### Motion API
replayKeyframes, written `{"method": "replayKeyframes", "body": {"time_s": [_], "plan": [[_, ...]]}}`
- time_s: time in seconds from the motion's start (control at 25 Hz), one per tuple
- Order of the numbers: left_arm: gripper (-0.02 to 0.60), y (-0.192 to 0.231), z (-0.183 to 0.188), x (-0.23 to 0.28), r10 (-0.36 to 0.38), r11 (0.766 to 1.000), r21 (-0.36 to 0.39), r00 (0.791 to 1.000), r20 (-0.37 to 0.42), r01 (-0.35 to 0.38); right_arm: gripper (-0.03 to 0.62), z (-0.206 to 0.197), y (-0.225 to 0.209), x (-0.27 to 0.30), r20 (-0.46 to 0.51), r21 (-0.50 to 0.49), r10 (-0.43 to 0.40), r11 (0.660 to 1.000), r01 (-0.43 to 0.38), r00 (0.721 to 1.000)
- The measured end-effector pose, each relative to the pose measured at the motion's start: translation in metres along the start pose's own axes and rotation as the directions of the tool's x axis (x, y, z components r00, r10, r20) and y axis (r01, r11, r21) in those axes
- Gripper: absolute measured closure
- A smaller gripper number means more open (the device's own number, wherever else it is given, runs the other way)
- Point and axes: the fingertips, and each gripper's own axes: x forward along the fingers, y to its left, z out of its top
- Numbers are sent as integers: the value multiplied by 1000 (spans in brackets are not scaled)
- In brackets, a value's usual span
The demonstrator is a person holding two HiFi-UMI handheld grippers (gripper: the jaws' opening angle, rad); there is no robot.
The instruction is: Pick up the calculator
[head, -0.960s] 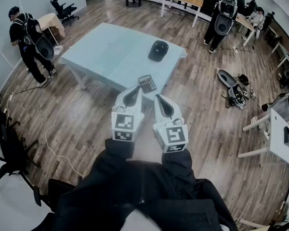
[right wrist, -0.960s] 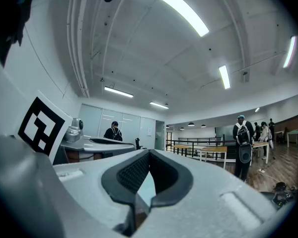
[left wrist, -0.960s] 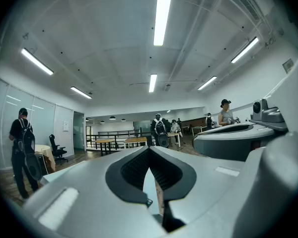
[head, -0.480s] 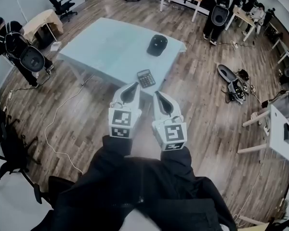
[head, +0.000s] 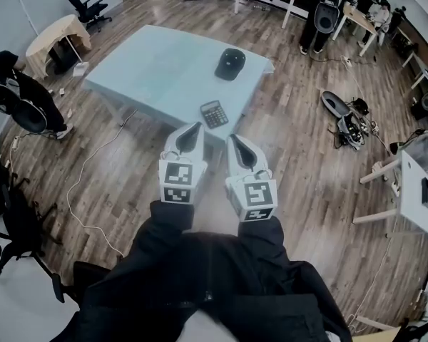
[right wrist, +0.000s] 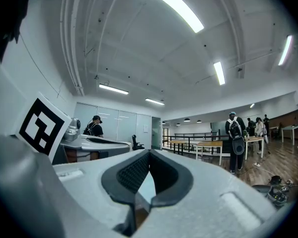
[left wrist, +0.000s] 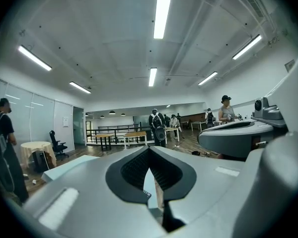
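Grey left gripper (head: 197,127) and right gripper (head: 232,140) jaws closed, empty.

Black cap (head: 230,63) on pale table (head: 153,70) (far corner).

You'll find the calculator (head: 214,114) as a small, dark, flat rectangle, its upper face covered in rows of keys. It lies face up on the pale blue desk (head: 157,70), close to the desk's near edge and towards its right side. Its long sides run roughly near to far, skewed slightly against that edge. It rests alone, with nothing touching it.
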Motion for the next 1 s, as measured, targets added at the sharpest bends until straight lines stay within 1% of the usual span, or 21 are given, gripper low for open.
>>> {"method": "replayKeyframes", "body": {"time_s": [0.16,0.4,0.6,0.8,1.0], "plan": [[580,0,-2,1,19,1000,1,1000,-12,-19,592,-2,0,0,-13,-1,11,1000,-11,1000],[580,-9,-8,2,18,1000,-5,1000,-21,-18,592,-8,-5,-8,-24,2,6,1000,-6,1000],[580,-17,-13,7,31,999,-13,999,-37,-32,592,-12,-15,-15,-33,7,6,1000,-5,999],[580,-31,-24,9,43,999,-31,997,-62,-45,592,-22,-29,-28,-48,16,4,1000,-3,999],[580,-53,-39,11,52,997,-49,994,-94,-57,592,-36,-44,-45,-65,30,12,1000,-10,998]]}}
